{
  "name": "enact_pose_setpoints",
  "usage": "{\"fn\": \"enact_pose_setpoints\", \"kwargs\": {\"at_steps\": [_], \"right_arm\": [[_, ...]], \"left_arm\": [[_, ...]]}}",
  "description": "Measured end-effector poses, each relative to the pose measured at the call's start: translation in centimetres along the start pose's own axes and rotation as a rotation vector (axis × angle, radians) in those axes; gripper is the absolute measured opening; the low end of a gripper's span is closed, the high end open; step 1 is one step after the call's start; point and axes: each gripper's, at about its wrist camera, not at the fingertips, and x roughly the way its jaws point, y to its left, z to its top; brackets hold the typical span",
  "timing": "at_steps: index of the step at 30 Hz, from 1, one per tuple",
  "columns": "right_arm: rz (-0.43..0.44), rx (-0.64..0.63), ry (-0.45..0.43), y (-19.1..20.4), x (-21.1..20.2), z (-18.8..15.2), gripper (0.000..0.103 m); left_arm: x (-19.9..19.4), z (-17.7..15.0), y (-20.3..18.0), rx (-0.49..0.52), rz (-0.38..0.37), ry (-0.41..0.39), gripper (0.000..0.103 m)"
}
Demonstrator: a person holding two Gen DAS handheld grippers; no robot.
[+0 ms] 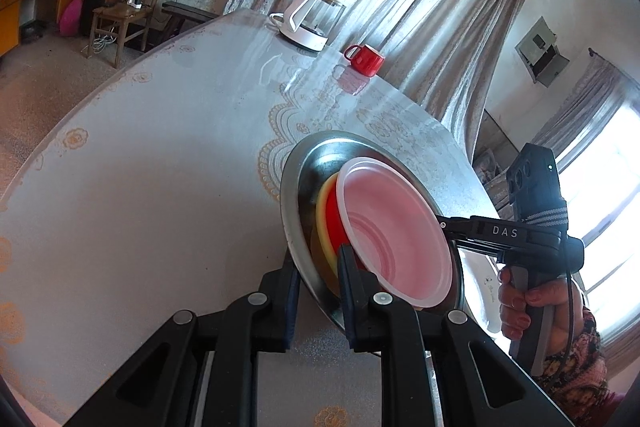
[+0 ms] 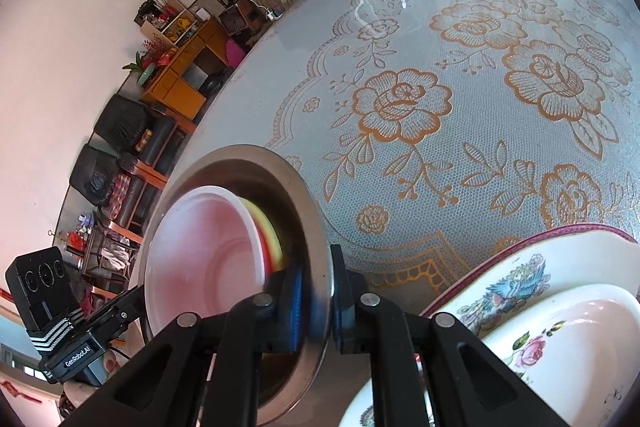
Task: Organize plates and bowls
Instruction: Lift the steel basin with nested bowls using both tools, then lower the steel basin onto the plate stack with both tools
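Observation:
A steel plate (image 1: 294, 195) holds a stack of bowls: a translucent white bowl (image 1: 396, 223) on top, a red bowl (image 1: 334, 223) and a yellow bowl (image 1: 321, 215) under it. My left gripper (image 1: 318, 279) is shut on the plate's near rim. My right gripper (image 2: 316, 301) is shut on the opposite rim of the plate (image 2: 312, 203), and it shows in the left wrist view (image 1: 444, 227). The plate is held tilted above the table between both grippers. The white bowl (image 2: 200, 255) fills the plate in the right wrist view.
The round table (image 2: 440, 107) has a floral lace cloth under glass. A white kettle (image 1: 308, 17) and a red mug (image 1: 366, 59) stand at its far edge. Floral ceramic plates (image 2: 560, 307) lie stacked at the right, under the right gripper. Curtains hang behind the table.

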Motion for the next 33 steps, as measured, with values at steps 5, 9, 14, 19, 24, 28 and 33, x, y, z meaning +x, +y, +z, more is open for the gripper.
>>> {"fn": "enact_pose_setpoints", "kwargs": {"at_steps": [5,9,14,19,24,28,33], "right_arm": [[0.028,0.014,-0.044,0.6,-1.6,-0.2,0.010],[0.038,0.015,-0.084,0.9,-3.2,-0.4,0.010],[0.057,0.023,-0.130,1.0,-5.4,-1.1,0.010],[0.043,0.030,-0.180,0.6,-7.7,-2.0,0.010],[0.025,0.062,-0.234,-0.8,-10.1,-2.9,0.010],[0.001,0.093,-0.284,-2.2,-12.7,-3.8,0.010],[-0.033,0.139,-0.339,-3.9,-15.6,-5.3,0.010]], "left_arm": [[-0.8,0.6,-0.7,0.012,-0.011,-0.027,0.018],[-1.4,0.9,-1.6,0.028,-0.026,-0.046,0.018],[-1.7,1.4,-3.0,0.057,-0.047,-0.060,0.018],[-1.6,1.8,-4.8,0.095,-0.077,-0.061,0.018],[-0.8,1.9,-7.5,0.147,-0.118,-0.049,0.018],[0.0,2.1,-9.8,0.189,-0.160,-0.034,0.017],[1.4,1.9,-12.6,0.233,-0.202,-0.005,0.017]]}}
